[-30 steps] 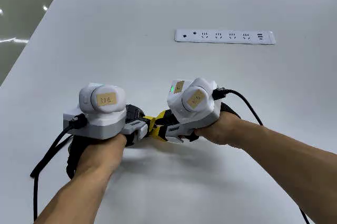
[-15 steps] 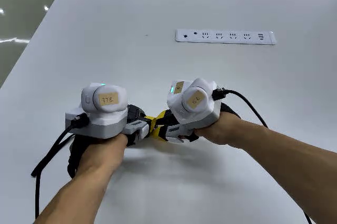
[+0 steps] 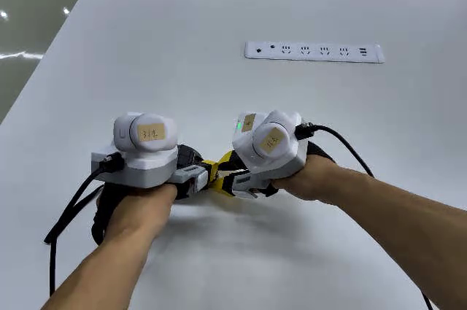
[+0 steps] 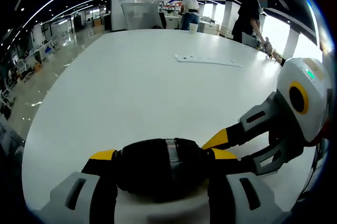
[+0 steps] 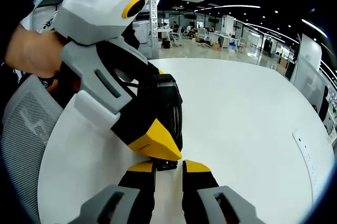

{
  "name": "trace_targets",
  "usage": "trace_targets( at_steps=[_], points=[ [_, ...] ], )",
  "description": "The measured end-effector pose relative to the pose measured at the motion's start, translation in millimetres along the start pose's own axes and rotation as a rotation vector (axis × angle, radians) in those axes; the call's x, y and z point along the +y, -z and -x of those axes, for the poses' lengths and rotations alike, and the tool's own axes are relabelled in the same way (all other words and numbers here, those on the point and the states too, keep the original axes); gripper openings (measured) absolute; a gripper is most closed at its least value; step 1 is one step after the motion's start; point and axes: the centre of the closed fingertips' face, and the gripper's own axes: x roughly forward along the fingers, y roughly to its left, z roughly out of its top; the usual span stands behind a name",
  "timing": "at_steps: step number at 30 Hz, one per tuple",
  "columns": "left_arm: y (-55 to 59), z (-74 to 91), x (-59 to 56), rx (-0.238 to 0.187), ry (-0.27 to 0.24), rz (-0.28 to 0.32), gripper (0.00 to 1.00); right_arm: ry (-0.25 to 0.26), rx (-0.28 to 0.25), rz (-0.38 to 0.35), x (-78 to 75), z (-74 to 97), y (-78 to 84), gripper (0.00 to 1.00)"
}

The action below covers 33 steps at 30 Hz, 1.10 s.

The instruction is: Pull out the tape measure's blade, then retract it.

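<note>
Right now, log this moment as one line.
left gripper: shut on tape measure | right gripper: shut on blade tip | pull: not started | table: power strip beyond

Head cam: high, behind the hands, faces fwd + down over white table. left gripper and right gripper sit low centre, power strip beyond.
Left gripper cam: low, nr tabletop, looks along own jaws. tape measure v. close at btm, right gripper in from rt.
Right gripper cam: rolled, faces left gripper at close range.
All 3 share tape measure, table, power strip.
</note>
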Motion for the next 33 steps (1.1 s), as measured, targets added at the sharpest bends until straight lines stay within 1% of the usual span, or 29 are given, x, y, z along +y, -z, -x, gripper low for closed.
trace_targets(
  at_steps=[5, 8, 13, 16, 19, 20, 23, 28, 33],
  points=[
    [1.3, 0.7, -0.8, 0.009, 0.011, -0.013, 0.66, -0.002, 0.001, -0.016, 0.6, 3.0, 2.5, 0.2],
    [1.8, 1.7, -0.9, 0.009, 0.011, -0.023, 0.66, 0.007, 0.001, -0.016, -0.9, 6.2, 3.6, 0.22],
    [5.3, 3.9, 0.2, 0.017, 0.016, -0.038, 0.65, 0.016, 0.007, -0.012, -3.0, 14.8, 6.9, 0.26],
    [9.0, 6.2, 1.3, 0.028, 0.017, -0.058, 0.66, 0.022, 0.009, -0.016, -3.5, 21.0, 10.2, 0.28],
    [9.5, 8.7, 4.3, 0.024, 0.022, -0.057, 0.66, 0.03, 0.011, -0.024, -3.5, 26.6, 13.7, 0.3],
    [10.0, 9.8, 3.7, 0.022, 0.025, -0.057, 0.67, 0.033, 0.011, -0.028, -3.2, 28.1, 14.7, 0.31],
    [12.5, 12.4, 4.7, 0.028, 0.031, -0.073, 0.68, 0.043, 0.009, -0.036, -2.3, 34.2, 18.4, 0.33],
    [17.1, 17.0, 6.9, 0.039, 0.038, -0.09, 0.69, 0.061, 0.008, -0.055, -1.5, 46.0, 27.8, 0.36],
    [20.3, 20.0, 7.2, 0.04, 0.049, -0.103, 0.7, 0.086, 0.001, -0.08, -1.7, 60.3, 35.6, 0.39]
  ],
)
